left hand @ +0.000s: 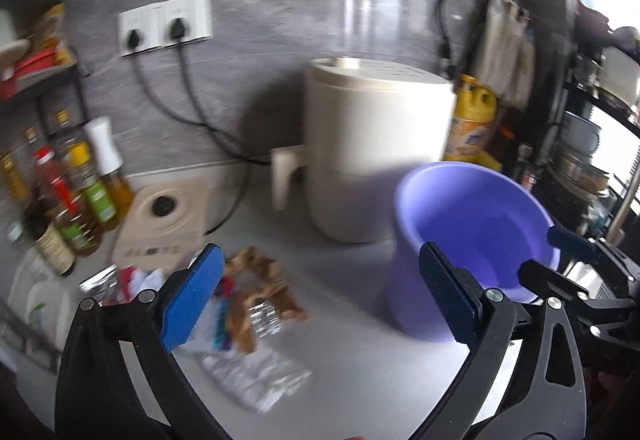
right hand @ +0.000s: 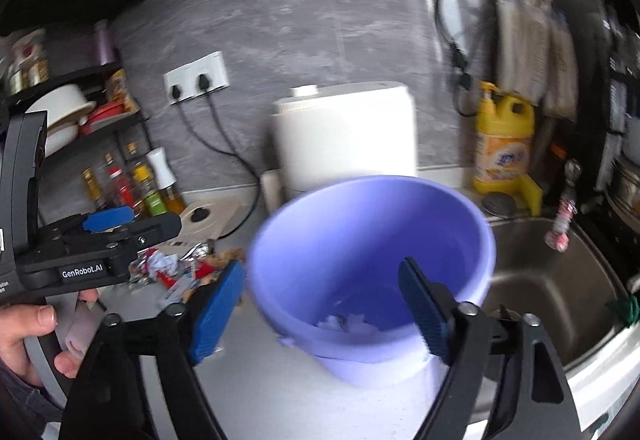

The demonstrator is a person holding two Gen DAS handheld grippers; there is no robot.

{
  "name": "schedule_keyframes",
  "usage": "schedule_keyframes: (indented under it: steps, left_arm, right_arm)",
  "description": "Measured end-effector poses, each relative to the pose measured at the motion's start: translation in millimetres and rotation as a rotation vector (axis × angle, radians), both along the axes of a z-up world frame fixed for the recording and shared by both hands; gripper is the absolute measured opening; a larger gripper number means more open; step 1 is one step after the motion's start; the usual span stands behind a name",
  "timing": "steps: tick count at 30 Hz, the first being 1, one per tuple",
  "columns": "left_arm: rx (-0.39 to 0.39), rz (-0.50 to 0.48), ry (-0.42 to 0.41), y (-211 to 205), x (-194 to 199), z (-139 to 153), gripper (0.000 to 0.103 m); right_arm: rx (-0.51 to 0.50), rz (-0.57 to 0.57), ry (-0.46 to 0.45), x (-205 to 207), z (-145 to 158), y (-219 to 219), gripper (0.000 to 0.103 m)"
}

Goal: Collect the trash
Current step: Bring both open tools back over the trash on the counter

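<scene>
A purple plastic bin stands on the grey counter; in the right wrist view the bin holds a little crumpled white paper. A pile of wrappers, foil and crumpled paper lies left of the bin and also shows in the right wrist view. My left gripper is open and empty above the counter, between the pile and the bin. My right gripper is open and empty over the bin's near rim. The left gripper body shows at the left of the right wrist view.
A white appliance stands behind the bin, plugged into wall sockets. Sauce bottles and a shelf crowd the left. A yellow detergent jug stands by a steel sink on the right.
</scene>
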State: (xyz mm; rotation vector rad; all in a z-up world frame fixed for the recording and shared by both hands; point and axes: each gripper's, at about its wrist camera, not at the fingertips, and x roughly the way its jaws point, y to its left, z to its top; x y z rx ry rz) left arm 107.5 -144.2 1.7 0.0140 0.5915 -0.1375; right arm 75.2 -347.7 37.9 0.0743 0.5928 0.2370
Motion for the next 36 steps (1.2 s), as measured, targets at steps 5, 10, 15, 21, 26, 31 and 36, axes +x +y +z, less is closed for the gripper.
schedule_keyframes:
  steps: [5, 10, 15, 21, 26, 31, 36]
  left_arm:
    - [0.017, 0.111, -0.006, 39, -24, 1, 0.097]
    - [0.011, 0.194, -0.017, 76, -47, -3, 0.097]
    - [-0.015, 0.257, 0.004, 106, -55, -13, 0.097]
    - [-0.017, 0.275, 0.018, 123, -55, -21, 0.097]
    - [-0.035, 0.283, 0.034, 142, -51, -29, 0.097]
    - [-0.050, 0.302, 0.051, 160, -44, -41, 0.097]
    - [-0.056, 0.316, 0.070, 180, -32, -55, 0.092]
  right_arm:
    - [0.009, 0.095, -0.013, -5, 2, 30, 0.084]
    - [0.012, 0.160, 0.002, -12, -2, 53, 0.084]
    - [-0.015, 0.209, 0.007, -16, -5, 70, 0.084]
    - [-0.028, 0.246, 0.039, -13, -17, 89, 0.084]
    - [-0.041, 0.270, 0.082, -7, -31, 109, 0.084]
    - [-0.057, 0.290, 0.124, 2, -46, 129, 0.084]
    - [-0.065, 0.292, 0.169, 13, -60, 148, 0.083]
